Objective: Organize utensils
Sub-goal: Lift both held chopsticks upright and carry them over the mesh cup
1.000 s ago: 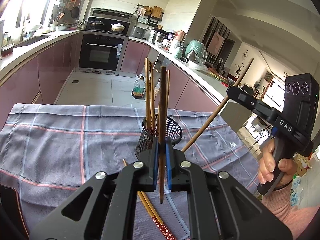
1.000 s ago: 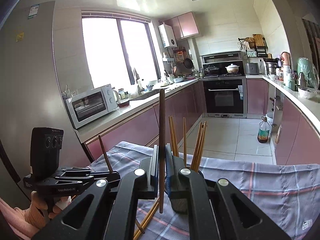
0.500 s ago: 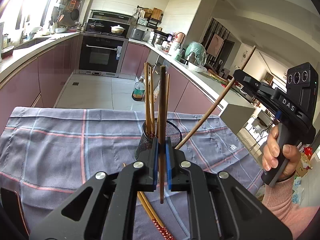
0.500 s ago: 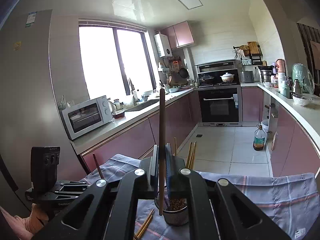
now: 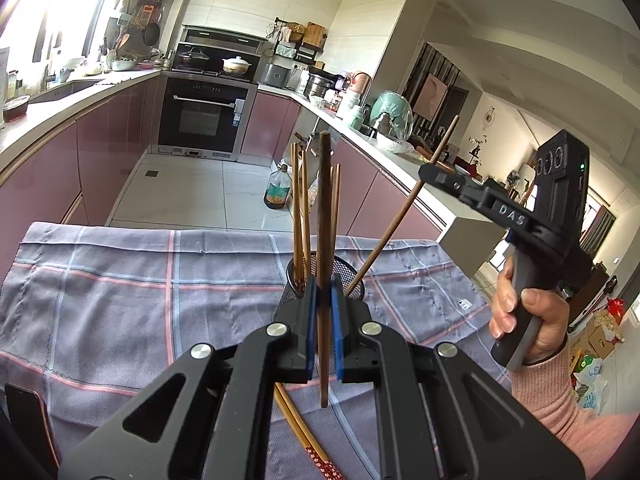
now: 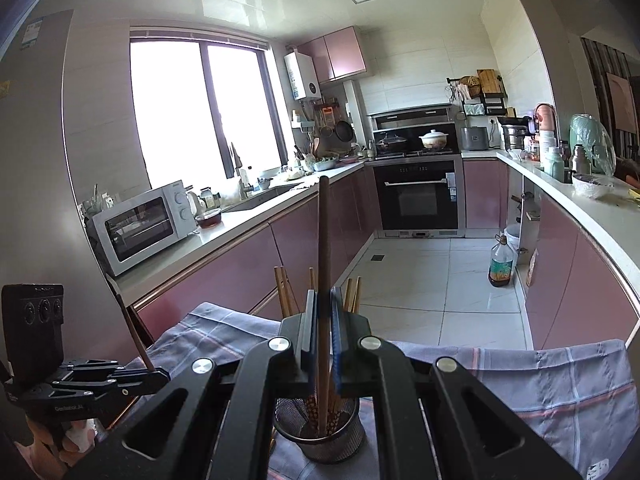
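Now, through the left wrist view, my left gripper is pinching a dark chopstick upright, just short of the mesh holder on the checked cloth; loose chopsticks are lying below. Over on the right wrist view, my right gripper is clamping its own chopstick, tip dipping into the holder, kitchen counters stretching behind.

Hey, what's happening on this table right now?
A person is sorting chopsticks into a mesh cup on a checked cloth. The right gripper holds a dark chopstick with its tip inside the cup. The left gripper clamps another chopstick upright. A pair lies on the cloth.
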Motion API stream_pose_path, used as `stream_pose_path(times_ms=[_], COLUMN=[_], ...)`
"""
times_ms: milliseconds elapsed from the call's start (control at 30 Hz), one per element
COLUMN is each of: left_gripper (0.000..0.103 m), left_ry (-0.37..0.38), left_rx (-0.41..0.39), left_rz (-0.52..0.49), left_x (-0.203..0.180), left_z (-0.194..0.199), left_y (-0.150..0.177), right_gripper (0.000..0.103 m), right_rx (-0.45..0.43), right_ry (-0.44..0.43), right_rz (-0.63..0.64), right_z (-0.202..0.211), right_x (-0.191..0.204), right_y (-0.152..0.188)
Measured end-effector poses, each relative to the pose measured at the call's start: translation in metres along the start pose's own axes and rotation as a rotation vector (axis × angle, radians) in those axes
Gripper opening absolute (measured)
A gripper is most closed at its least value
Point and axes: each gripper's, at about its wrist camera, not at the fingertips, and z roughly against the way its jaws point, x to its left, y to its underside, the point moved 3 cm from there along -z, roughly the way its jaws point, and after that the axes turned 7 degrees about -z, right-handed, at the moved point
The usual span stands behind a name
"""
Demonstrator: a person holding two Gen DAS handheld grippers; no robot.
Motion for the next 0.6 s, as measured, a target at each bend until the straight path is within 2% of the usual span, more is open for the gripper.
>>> stream_pose_path(times_ms=[367,600], left_gripper=[0.007,0.007], left_ry=[0.008,0.002], left_rx=[-0.01,-0.021], left_rz=[0.017,0.014], left_x=[0.005,0.004], left_z=[0.002,0.006], left_y=[-0.005,-0.01], right_gripper=[0.005,0.005], right_rx=[0.134,0.183], right_ry=[0.027,0.04], right_rz=[0.026,0.012], right_z=[-0.035,-0.053], right_x=[0.001,-0.002], right_y=[0.02,0.028])
